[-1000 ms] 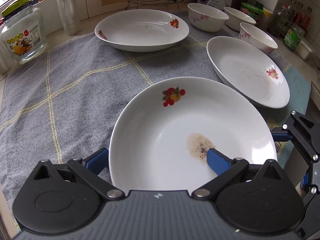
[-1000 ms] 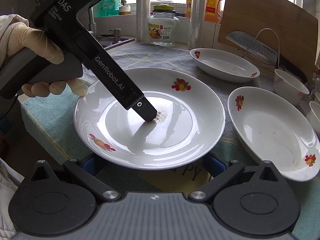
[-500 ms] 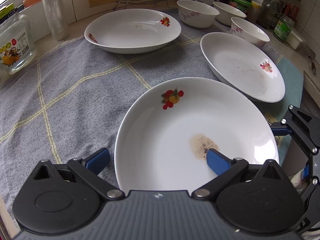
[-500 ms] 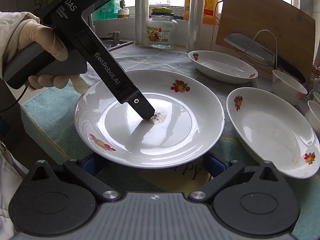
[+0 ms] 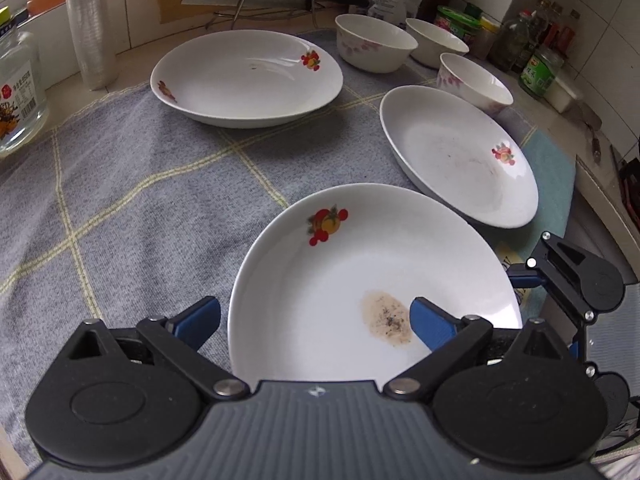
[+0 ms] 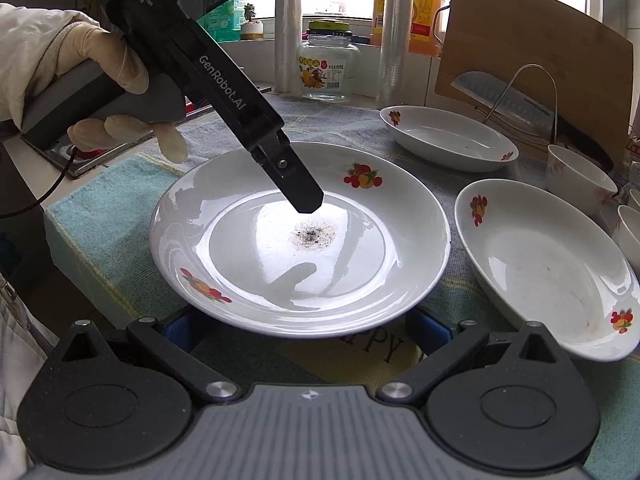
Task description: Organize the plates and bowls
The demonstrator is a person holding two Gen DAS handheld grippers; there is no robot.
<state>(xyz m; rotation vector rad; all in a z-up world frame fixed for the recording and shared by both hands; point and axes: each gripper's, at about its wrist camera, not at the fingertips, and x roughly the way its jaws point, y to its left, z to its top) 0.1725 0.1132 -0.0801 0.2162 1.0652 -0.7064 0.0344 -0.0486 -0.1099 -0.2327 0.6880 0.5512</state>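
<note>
Nearby, two plates [image 5: 248, 76], three bowls [image 5: 374, 46].

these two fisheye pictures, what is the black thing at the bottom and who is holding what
No robot: a person holds a handheld gripper in each hand, with a camera on each looking along its blue fingers. The black shape at the bottom is that gripper's own body.

One picture is from the left gripper, one from the right gripper. The right view also shows the gloved hand carrying the left one.

On the checked cloth lie three plates and some bowls. The left fingers straddle the near edge of the stained plate, one finger over its inside, and have just been closing. They have not clamped it. The right fingers sit open at its other edge.
</note>
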